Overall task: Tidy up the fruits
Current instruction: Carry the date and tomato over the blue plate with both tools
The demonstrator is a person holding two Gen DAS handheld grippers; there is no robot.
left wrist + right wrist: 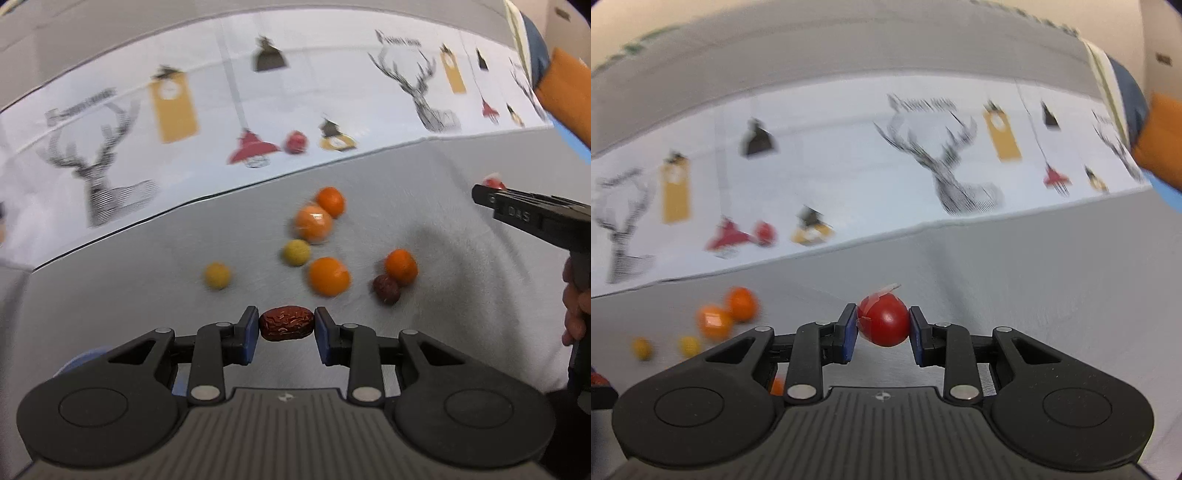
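Left wrist view: a wrinkled red date (pixel 287 323) was clamped between the left gripper (pixel 286 325) fingers. A red tomato (pixel 883 320) was pinched by the right gripper (pixel 882 325). Ahead of the fingers, oranges (pixel 328 277) and yellow fruits (pixel 217 275) were left scattered, so sorting was judged barely begun.

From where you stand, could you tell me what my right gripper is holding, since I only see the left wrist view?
Observer: The right gripper is shut on a red tomato, with a bit of clear tape on its top.
Operator: Thank you. Is anything lying under it?
Observer: Only bare grey cloth shows ahead of it; the oranges lie off to its left.
Operator: And can you see my left gripper from there?
Observer: Only a dark sliver at the frame's left edge, so its jaws are not visible in that view.
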